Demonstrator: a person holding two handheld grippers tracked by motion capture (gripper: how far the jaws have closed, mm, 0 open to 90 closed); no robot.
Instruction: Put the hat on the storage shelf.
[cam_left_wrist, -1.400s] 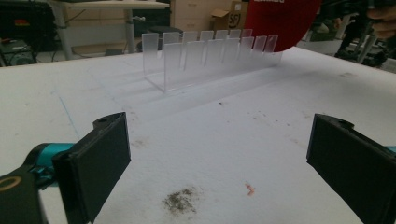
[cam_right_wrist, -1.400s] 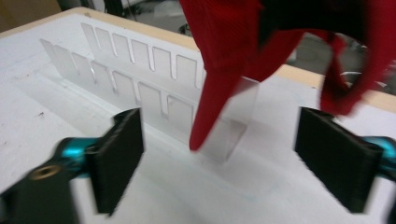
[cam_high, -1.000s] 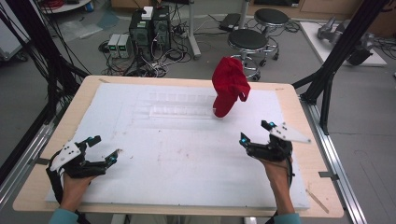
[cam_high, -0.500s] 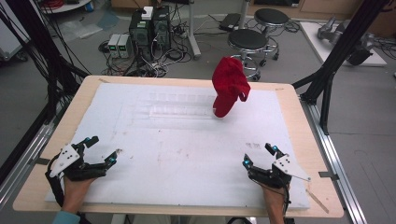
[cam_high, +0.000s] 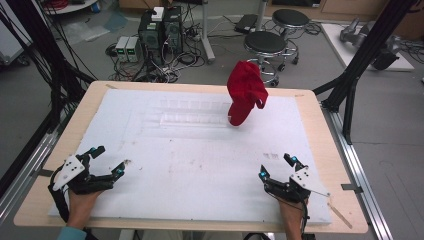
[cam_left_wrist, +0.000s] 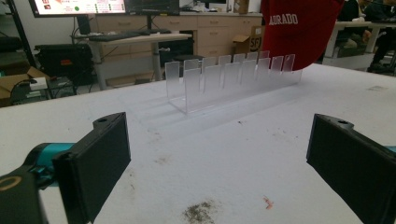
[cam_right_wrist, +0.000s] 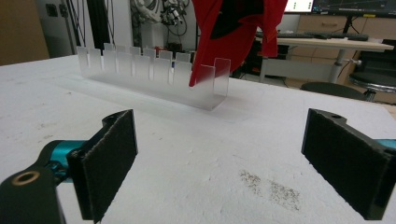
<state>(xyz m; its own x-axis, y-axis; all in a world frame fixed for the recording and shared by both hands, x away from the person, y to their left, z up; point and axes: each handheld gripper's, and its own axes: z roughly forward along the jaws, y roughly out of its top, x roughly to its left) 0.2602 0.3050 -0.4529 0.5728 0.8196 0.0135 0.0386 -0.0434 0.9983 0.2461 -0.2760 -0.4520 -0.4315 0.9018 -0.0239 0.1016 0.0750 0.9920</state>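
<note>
A red cap (cam_high: 246, 97) sits perched on the right end of a clear slotted acrylic rack (cam_high: 192, 119) at the far middle of the white-padded counter (cam_high: 200, 165). The left gripper (cam_high: 109, 161) and the right gripper (cam_high: 276, 166) rest near the counter's near corners, well apart from the cap, jaws spread wide and holding nothing.

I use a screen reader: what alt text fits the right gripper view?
A red cap sits on the near end of a clear slotted rack on a white table. In front, the right gripper hangs open and empty, its two black jaws wide apart.
</note>
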